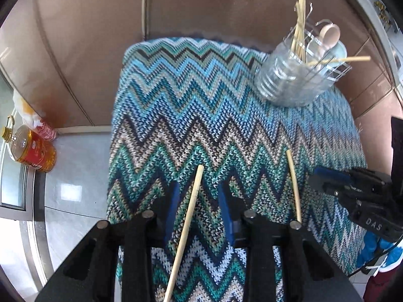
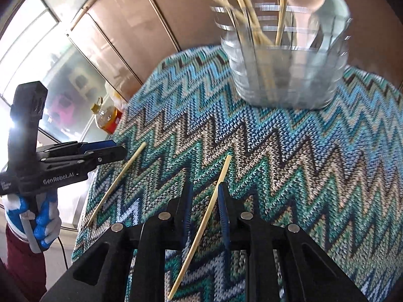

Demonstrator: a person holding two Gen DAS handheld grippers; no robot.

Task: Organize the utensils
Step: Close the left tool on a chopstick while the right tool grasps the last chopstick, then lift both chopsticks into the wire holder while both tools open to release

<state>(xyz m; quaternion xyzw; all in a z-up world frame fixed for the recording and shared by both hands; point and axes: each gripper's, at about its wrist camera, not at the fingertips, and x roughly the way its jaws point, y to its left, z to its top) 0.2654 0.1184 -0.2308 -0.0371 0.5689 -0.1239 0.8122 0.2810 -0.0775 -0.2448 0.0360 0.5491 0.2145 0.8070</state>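
Two loose wooden chopsticks lie on a zigzag knit cloth. One chopstick runs between the fingers of my left gripper, which is open with a gap on each side of the stick. The other chopstick lies between the fingers of my right gripper, close against the right pad with the left pad clear of it; this gripper is open too. At the cloth's far side stands a clear ribbed holder with several chopsticks and two spoons. The holder appears at the far right in the left wrist view.
The cloth covers a small table whose left edge drops to a pale tiled floor. An oil bottle stands on the floor by brown cabinet doors. A hand in a blue and white glove holds the left gripper's handle.
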